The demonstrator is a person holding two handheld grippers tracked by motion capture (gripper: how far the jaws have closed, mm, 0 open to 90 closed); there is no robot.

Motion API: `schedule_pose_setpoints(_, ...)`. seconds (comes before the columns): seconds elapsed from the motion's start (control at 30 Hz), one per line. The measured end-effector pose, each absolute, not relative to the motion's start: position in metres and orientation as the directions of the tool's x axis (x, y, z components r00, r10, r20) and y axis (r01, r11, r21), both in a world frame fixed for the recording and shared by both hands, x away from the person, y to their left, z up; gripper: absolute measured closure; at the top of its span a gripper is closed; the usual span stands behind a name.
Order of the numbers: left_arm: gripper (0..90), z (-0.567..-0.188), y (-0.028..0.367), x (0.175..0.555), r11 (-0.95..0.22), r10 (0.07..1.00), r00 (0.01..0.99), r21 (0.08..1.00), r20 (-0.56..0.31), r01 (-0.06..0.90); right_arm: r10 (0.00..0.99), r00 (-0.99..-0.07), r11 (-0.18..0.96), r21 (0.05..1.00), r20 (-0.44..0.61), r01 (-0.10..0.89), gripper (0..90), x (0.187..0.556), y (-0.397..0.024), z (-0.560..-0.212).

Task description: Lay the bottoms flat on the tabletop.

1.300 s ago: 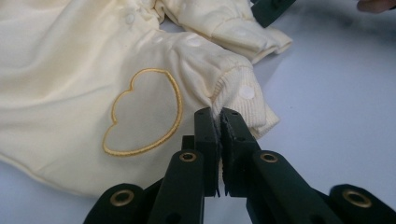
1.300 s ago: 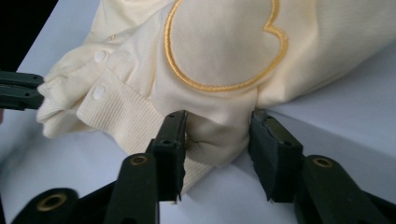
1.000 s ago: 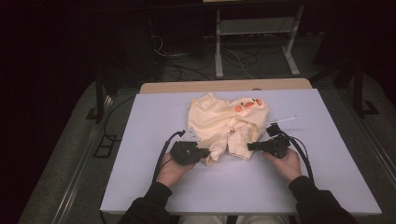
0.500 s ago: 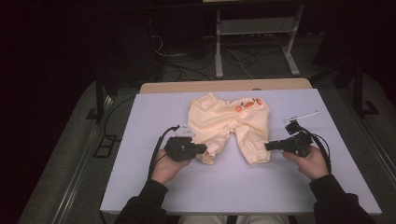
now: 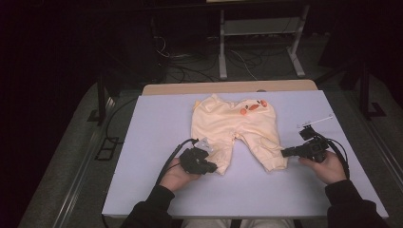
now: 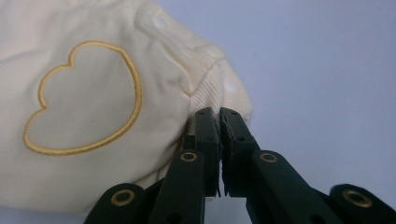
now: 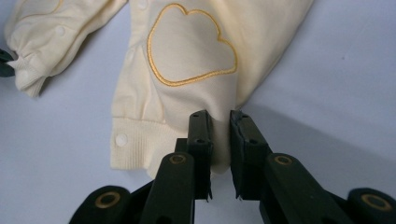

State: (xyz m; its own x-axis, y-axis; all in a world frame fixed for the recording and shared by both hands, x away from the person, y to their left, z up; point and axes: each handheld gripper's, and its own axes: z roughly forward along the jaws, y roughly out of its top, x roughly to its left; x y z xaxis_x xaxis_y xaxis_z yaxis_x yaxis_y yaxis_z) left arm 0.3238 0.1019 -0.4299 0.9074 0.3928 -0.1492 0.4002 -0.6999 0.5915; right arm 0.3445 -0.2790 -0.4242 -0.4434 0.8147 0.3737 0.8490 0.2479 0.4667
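A pair of cream baby pants (image 5: 233, 126) lies flat on the pale table (image 5: 152, 142), waist at the far side and legs toward the person. Each leg carries a gold-stitched heart patch (image 6: 84, 98) (image 7: 191, 46). My left gripper (image 5: 211, 167) is shut on the ribbed cuff of the left leg (image 6: 219, 114). My right gripper (image 5: 285, 153) pinches the corner of the right leg's cuff (image 7: 219, 116), with cream fabric between its jaws. The two legs are drawn apart in a V. The left gripper's dark tip (image 7: 3, 63) shows at the other cuff in the right gripper view.
A wooden board (image 5: 228, 88) runs along the table's far edge. Behind it on the dark floor are a metal rack (image 5: 259, 42) and loose cables (image 5: 190, 61). Bare table surface lies on both sides of the pants and in front of them.
The pants were bunched up a second ago and now lie spread flat. My right gripper has moved right with its leg cuff; the left gripper has shifted slightly left and nearer.
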Motion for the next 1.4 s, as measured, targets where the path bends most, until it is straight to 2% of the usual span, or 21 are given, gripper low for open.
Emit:
schedule_pose_setpoints(0.07,82.3,-0.428,0.102,0.323,-0.7,0.396,0.908,0.596,-0.134,0.393,0.818,-0.439,0.247,0.461,0.372,0.852,75.1,0.344,-0.278,-0.425)
schedule_pose_setpoints(0.23,55.7,-0.42,0.1,0.316,-0.648,0.437,0.893,0.651,-0.108,0.396,0.824,-0.458,0.23,0.543,0.333,0.808,55.5,0.337,-0.277,-0.412)
schedule_pose_setpoints(0.33,45.0,-0.416,0.093,0.315,-0.617,0.455,0.883,0.674,-0.116,0.406,0.81,-0.483,0.214,0.599,0.333,0.772,46.8,0.33,-0.274,-0.403)
schedule_pose_setpoints(0.43,41.3,-0.418,0.081,0.314,-0.592,0.475,0.871,0.687,-0.126,0.422,0.76,-0.539,0.211,0.646,0.363,0.733,43.7,0.323,-0.263,-0.398)
schedule_pose_setpoints(0.6,41.2,-0.428,0.063,0.312,-0.624,0.518,0.853,0.657,-0.059,0.424,0.714,-0.613,0.294,0.65,0.338,0.701,43.4,0.317,-0.23,-0.405)
schedule_pose_setpoints(0.8,42.9,-0.436,0.065,0.317,-0.596,0.561,0.823,0.645,-0.09,0.477,0.714,-0.634,0.369,0.611,0.297,0.701,43.7,0.321,-0.207,-0.421)
schedule_pose_setpoints(0.9,43.9,-0.438,0.063,0.315,-0.615,0.563,0.825,0.642,-0.048,0.458,0.743,-0.631,0.415,0.584,0.226,0.698,43.2,0.322,-0.201,-0.428)
schedule_pose_setpoints(1.0,47.0,-0.439,0.062,0.314,-0.633,0.565,0.825,0.636,-0.01,0.442,0.756,-0.65,0.506,0.566,0.071,0.651,43.9,0.32,-0.193,-0.437)
schedule_pose_setpoints(1.1,53.4,-0.439,0.062,0.313,-0.651,0.563,0.826,0.629,0.026,0.424,0.758,-0.652,0.537,0.564,0.004,0.627,58.2,0.317,-0.187,-0.437)
schedule_pose_setpoints(1.23,60.3,-0.439,0.061,0.313,-0.669,0.556,0.829,0.624,0.061,0.403,0.774,-0.631,0.488,0.576,0.062,0.655,68.0,0.32,-0.194,-0.435)
schedule_pose_setpoints(1.4,65.1,-0.438,0.063,0.316,-0.66,0.559,0.828,0.626,0.04,0.416,0.772,-0.627,0.464,0.579,0.107,0.67,70.1,0.322,-0.199,-0.434)
